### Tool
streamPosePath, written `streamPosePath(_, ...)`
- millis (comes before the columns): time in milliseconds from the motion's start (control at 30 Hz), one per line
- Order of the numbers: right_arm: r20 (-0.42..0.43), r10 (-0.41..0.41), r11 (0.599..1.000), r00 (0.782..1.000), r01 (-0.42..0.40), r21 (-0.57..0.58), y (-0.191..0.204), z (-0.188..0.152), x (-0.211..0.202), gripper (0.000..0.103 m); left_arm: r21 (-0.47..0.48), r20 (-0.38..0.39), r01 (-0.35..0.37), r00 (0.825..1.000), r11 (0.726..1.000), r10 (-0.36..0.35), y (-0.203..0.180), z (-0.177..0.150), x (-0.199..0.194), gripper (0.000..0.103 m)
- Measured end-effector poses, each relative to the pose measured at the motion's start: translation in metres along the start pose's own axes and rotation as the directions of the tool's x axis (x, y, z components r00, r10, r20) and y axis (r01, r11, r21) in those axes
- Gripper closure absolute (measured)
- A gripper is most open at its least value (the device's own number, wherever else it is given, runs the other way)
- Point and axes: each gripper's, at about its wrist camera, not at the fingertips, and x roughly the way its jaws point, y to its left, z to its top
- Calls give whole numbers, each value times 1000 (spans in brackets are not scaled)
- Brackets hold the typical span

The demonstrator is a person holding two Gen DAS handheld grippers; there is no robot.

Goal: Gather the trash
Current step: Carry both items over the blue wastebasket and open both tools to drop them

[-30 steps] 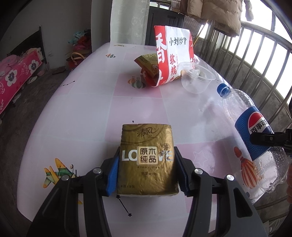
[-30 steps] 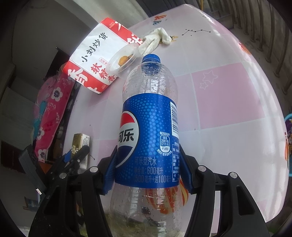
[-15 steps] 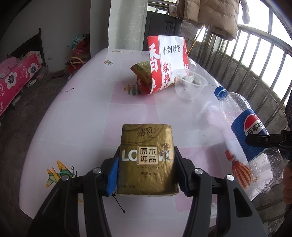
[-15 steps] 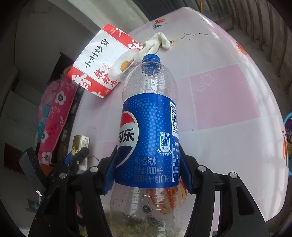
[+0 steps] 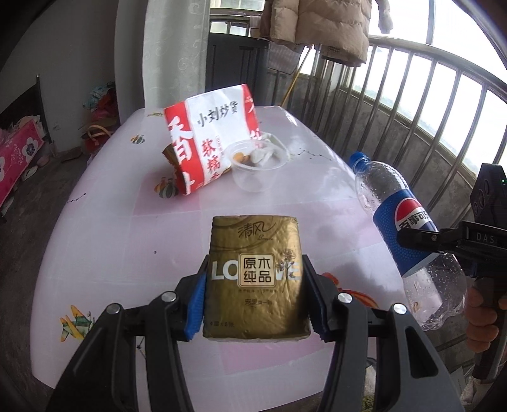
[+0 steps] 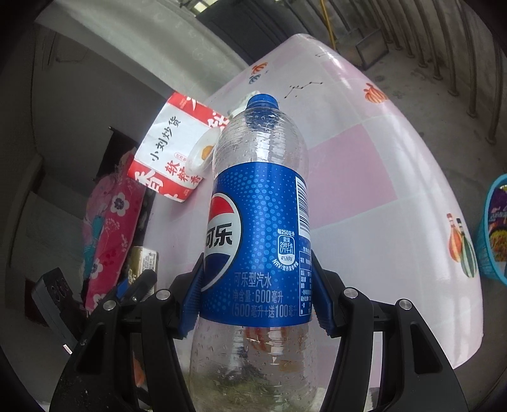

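Observation:
My left gripper [image 5: 255, 296] is shut on a gold tissue pack [image 5: 255, 279], its blue pads pressed on both sides, and holds it above the near part of the pink and white table [image 5: 126, 202]. My right gripper [image 6: 256, 299] is shut on an empty Pepsi bottle [image 6: 256, 241] with a blue cap and label, held off the table. From the left wrist view the bottle [image 5: 405, 234] hangs at the right, tilted with its cap toward the table. A red and white snack bag [image 5: 212, 139] and a clear plastic cup [image 5: 258, 169] with scraps stand farther back.
A metal railing [image 5: 427, 104] runs along the right, with a jacket [image 5: 320, 25] hung above it. A blue basket [image 6: 494, 231] holding wrappers sits beyond the table's right edge. A pink floral cloth [image 6: 111, 234] lies on the left, past the table.
Both grippers have risen and drawn back from the table with their loads. The snack bag and cup now look farther away, and the blue basket has come into the right wrist view.

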Motion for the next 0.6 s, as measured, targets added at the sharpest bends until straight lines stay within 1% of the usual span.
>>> streamPosePath(100,63,14,999,998,-17,46,-15,3,-22,48,47,20,38,999,998,-39,-18,15,-3,51)
streamPosePath(167,120,6,997,993,-15,77,-26,4,-43,48,80,32,80,996,994,-83,-33,27,-4,51)
streamPosePath(267,215,-33,990,976,3,142,-48,3,-78,48,125,21,183,982,975,-187,-60,49,0,51)
streamPosePath(333,277,-78,980,958,23,198,-68,2,-102,48,165,5,245,968,955,-250,-82,63,6,51)
streamPosePath(367,314,-114,971,943,39,238,-81,-1,-117,48,182,-11,284,958,941,-287,-95,71,11,51)
streamPosePath(433,368,-188,947,911,68,314,-105,-6,-140,48,208,-67,370,929,906,-364,-126,85,24,51)
streamPosePath(467,394,-236,927,889,84,366,-121,-11,-154,48,221,-96,401,916,889,-389,-142,90,30,51)
streamPosePath(533,412,-311,888,856,107,448,-147,-21,-170,48,266,-153,460,888,847,-434,-179,97,44,51)
streamPosePath(600,406,-374,839,833,118,531,-175,-31,-178,47,293,-229,513,857,807,-462,-219,100,64,51)
